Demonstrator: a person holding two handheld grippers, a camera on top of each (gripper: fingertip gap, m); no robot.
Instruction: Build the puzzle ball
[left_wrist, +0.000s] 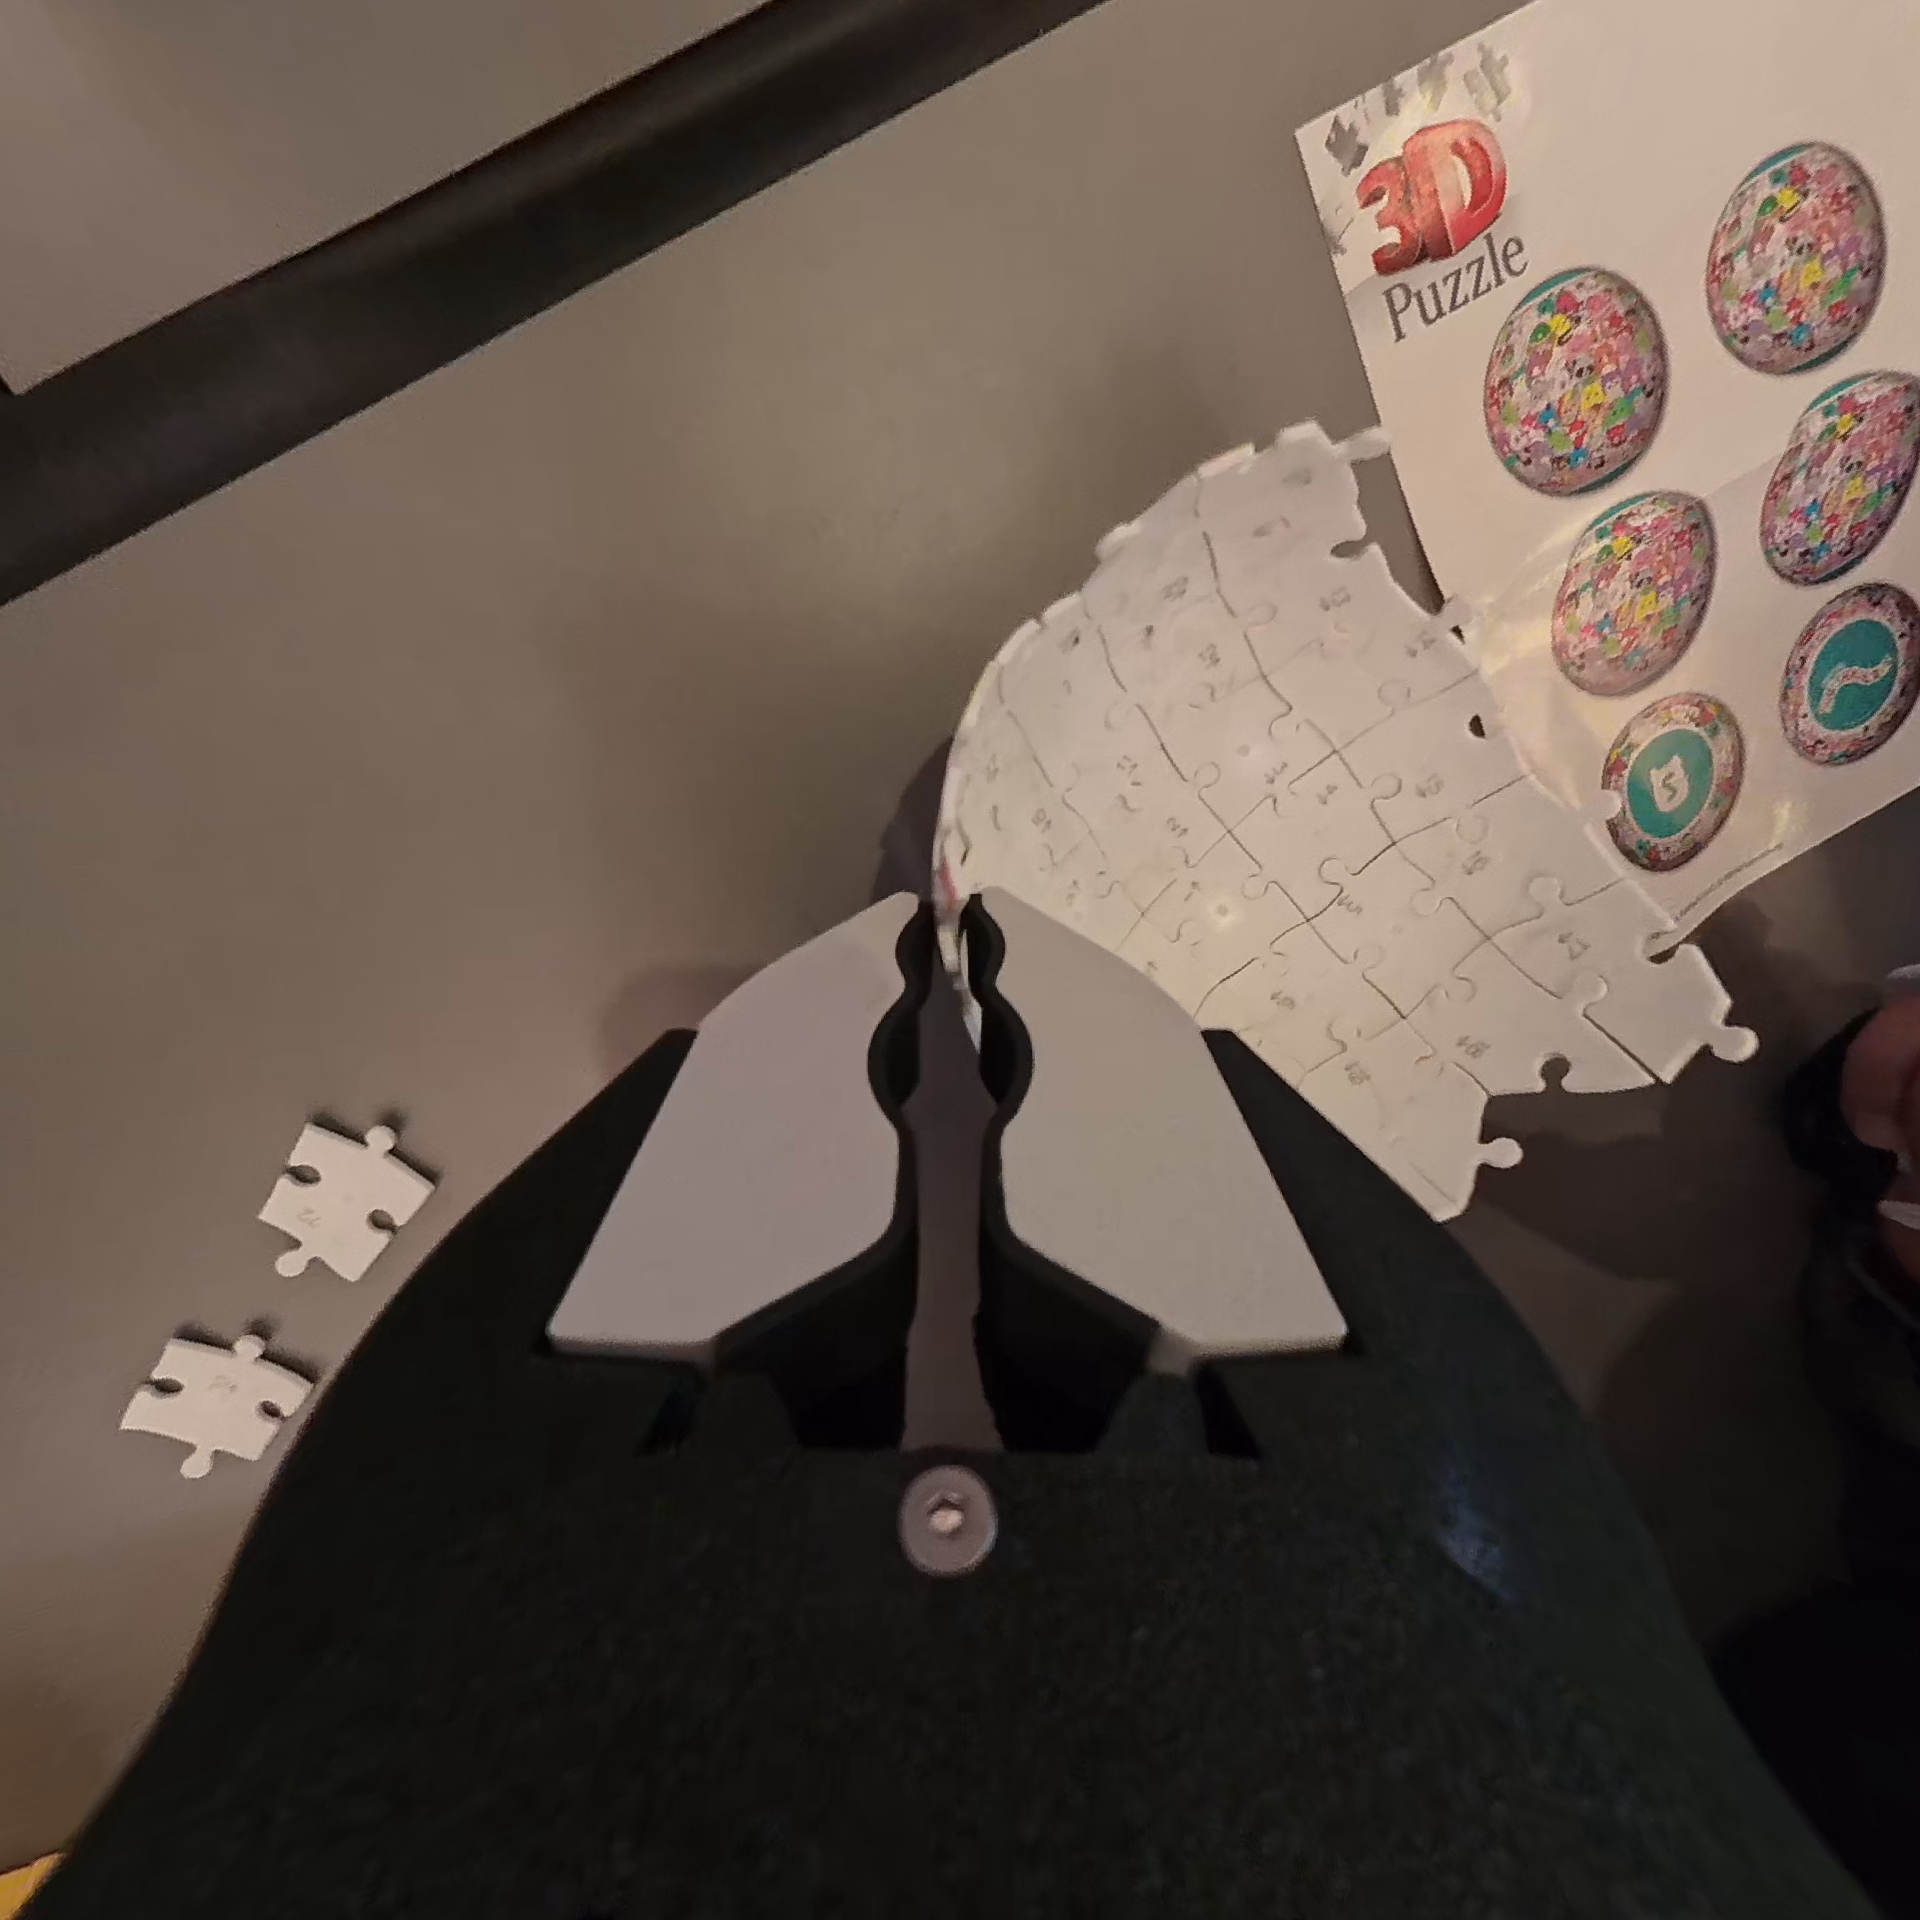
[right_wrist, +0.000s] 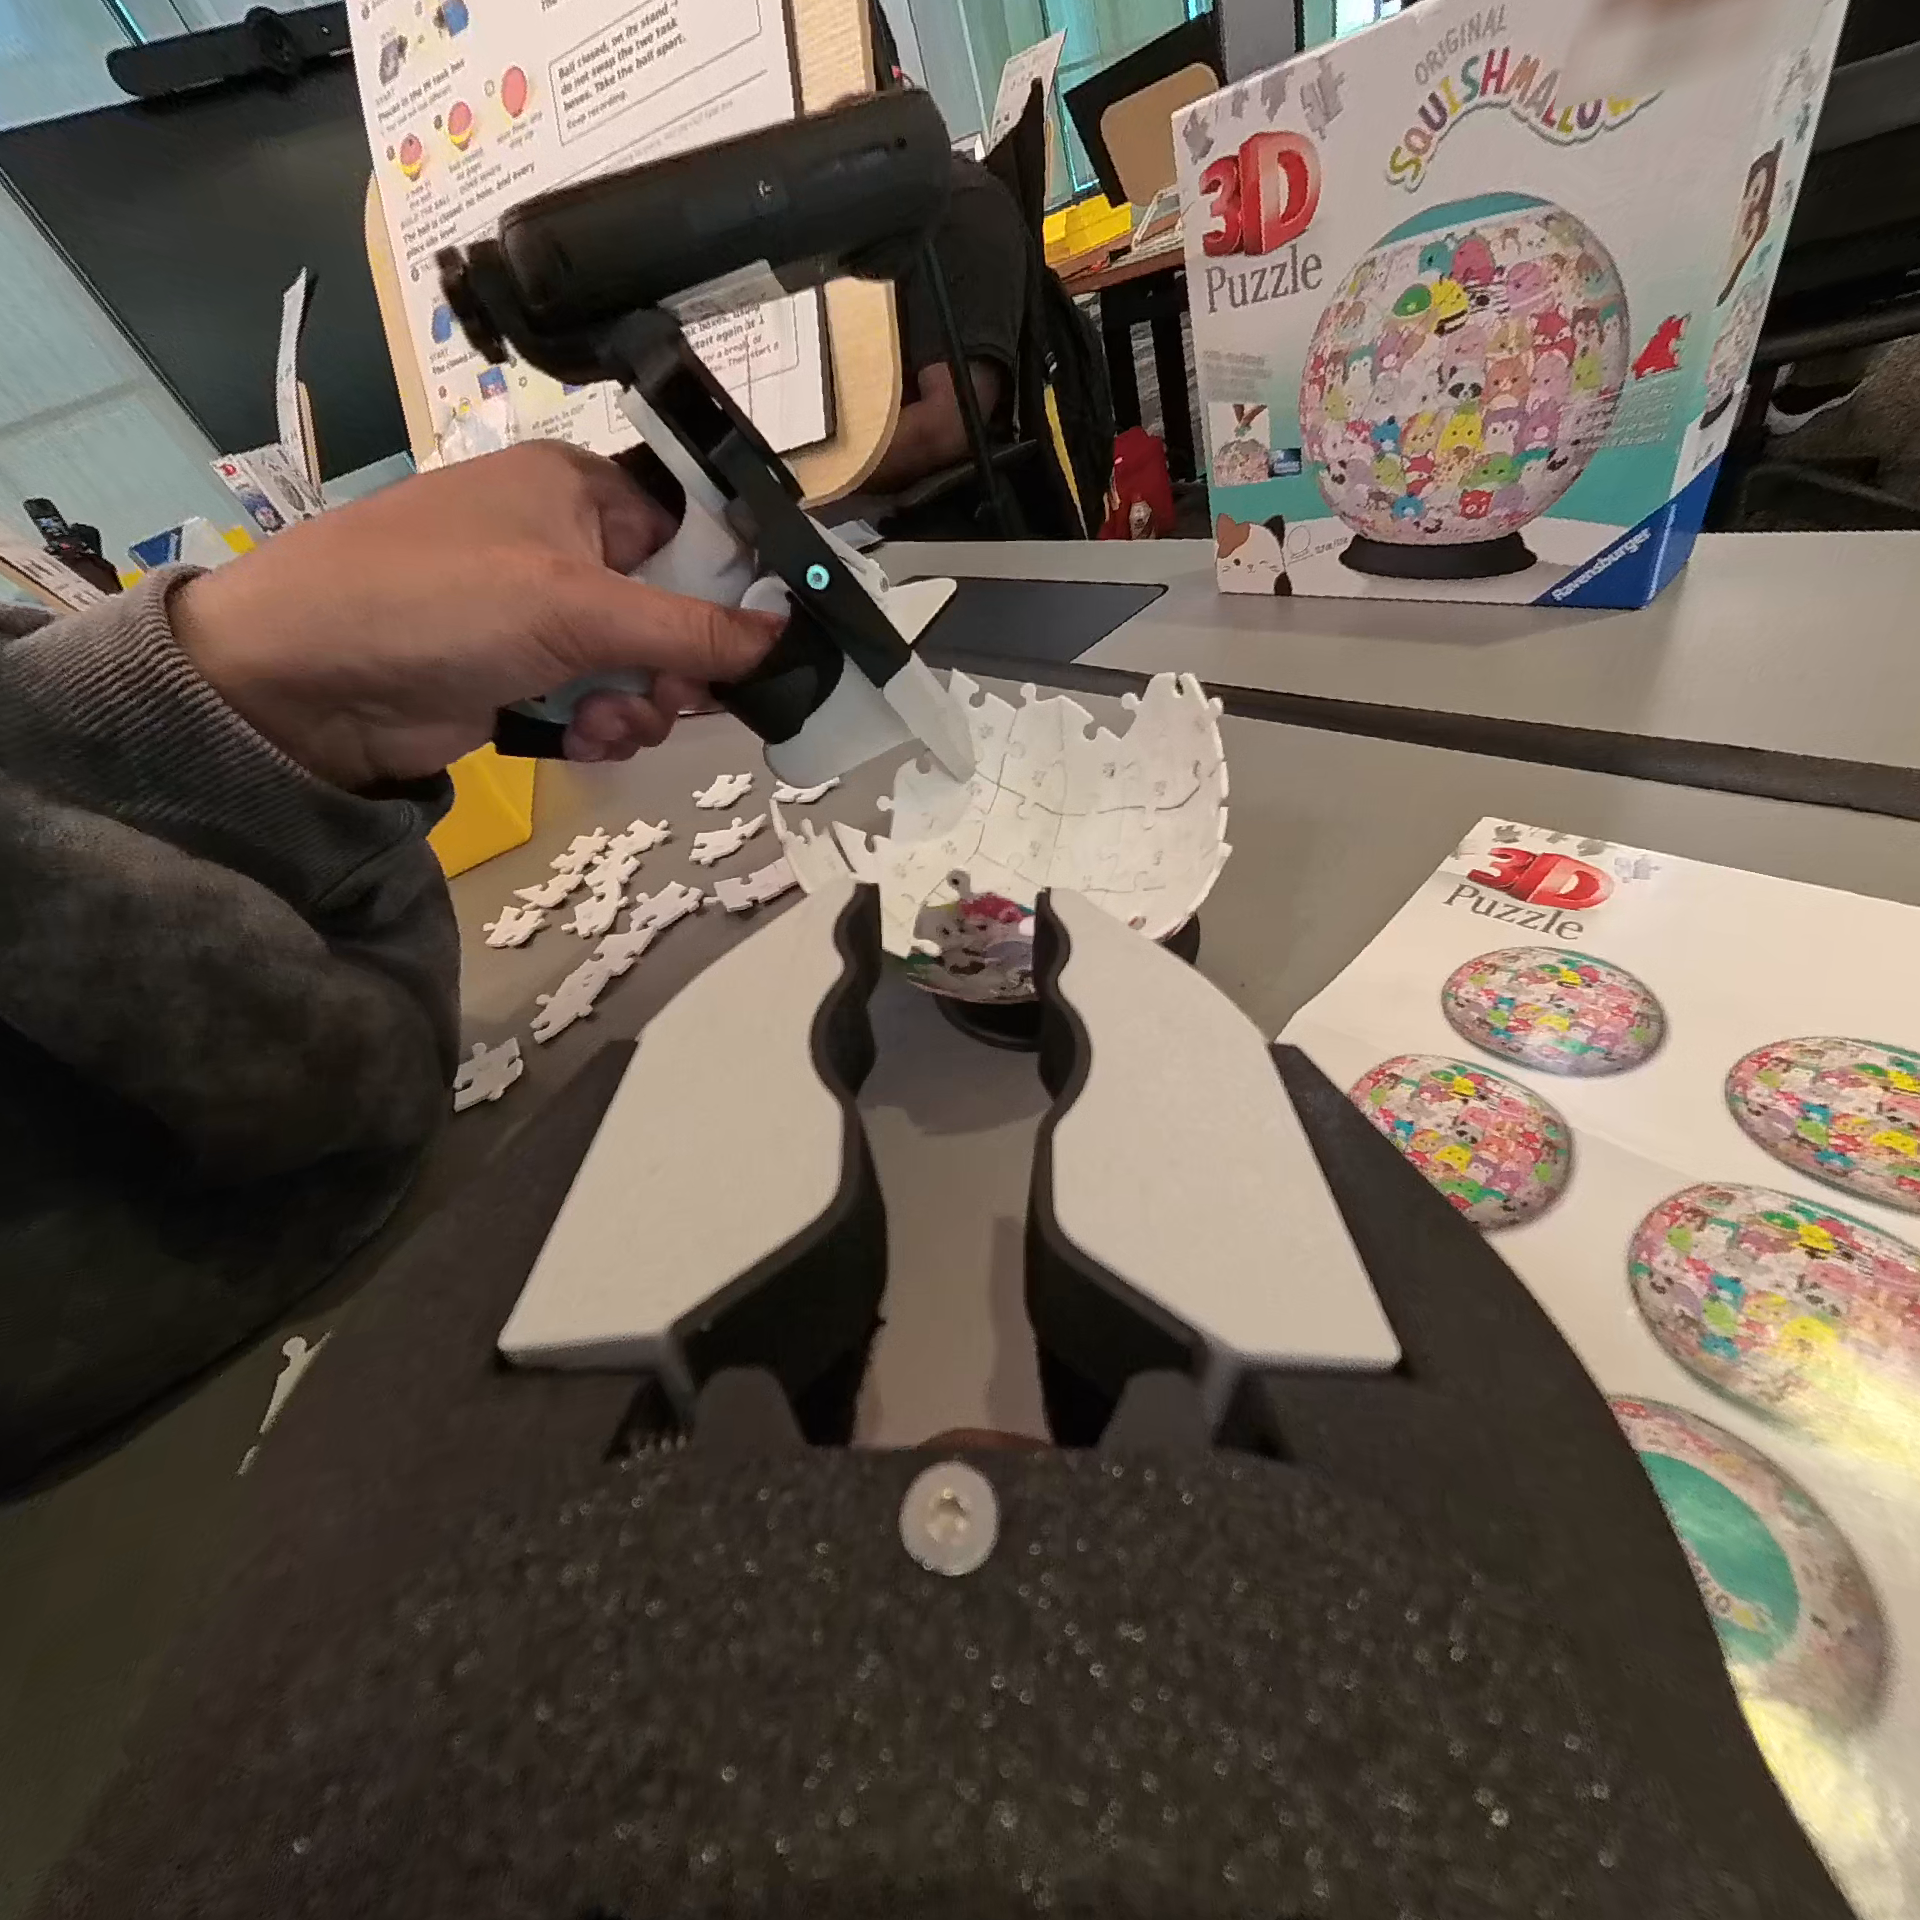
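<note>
My left tool (left_wrist: 948, 914) pinches the half-built puzzle ball's (left_wrist: 1299, 821) rim to steady it, while my right tool (right_wrist: 945, 914) waits empty, jaws parted, just near of it.

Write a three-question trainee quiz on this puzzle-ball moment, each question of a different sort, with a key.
1. True or false: the left gripper is shut on the rim of the half-built white plastic puzzle shell.
2. Multiple choice: the right gripper is A) shut on a loose piece, B) open and holding nothing, C) shut on the printed instruction sheet.
3. Fill in: the loose white puzzle pieces lie on the grey table to the person's ____ of the shell.

Key: 1 true; 2 B; 3 left.
</note>
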